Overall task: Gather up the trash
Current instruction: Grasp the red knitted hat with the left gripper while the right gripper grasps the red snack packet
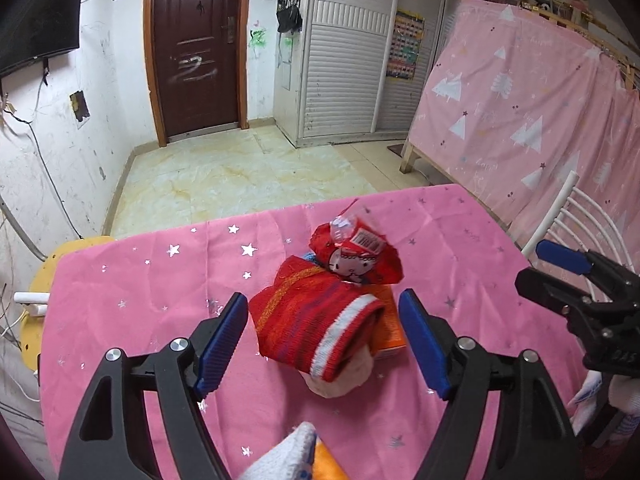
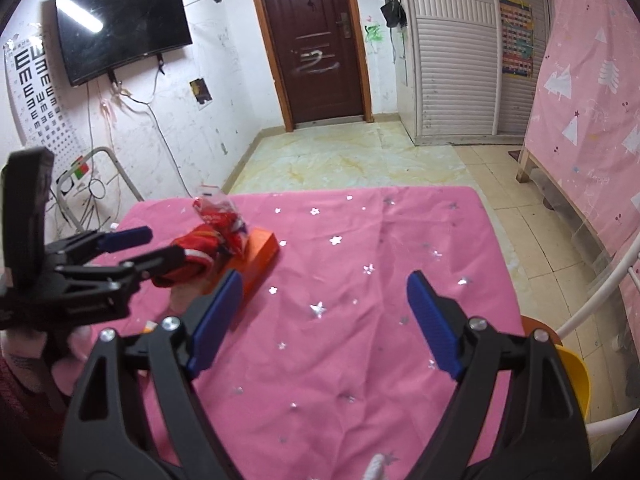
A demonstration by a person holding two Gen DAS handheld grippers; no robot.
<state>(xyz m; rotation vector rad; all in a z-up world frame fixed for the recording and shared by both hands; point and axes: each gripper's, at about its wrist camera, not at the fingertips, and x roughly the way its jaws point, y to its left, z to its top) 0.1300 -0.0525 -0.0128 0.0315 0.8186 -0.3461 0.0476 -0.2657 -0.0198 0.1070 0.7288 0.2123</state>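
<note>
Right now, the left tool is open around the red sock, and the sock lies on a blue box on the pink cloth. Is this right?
Not quite: the box is orange, not blue, as the left wrist view shows. The rest holds: the left tool is open around the red sock, which lies on that box on the pink cloth.

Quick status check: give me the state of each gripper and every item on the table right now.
left gripper: open, straddling the sock, not gripping
right gripper: open, empty, over bare tablecloth
red striped sock: crumpled, lying partly on the box
orange box: flat on the table, closed
red wrapper: crumpled, resting behind the sock
door: shut
TV: off
</note>
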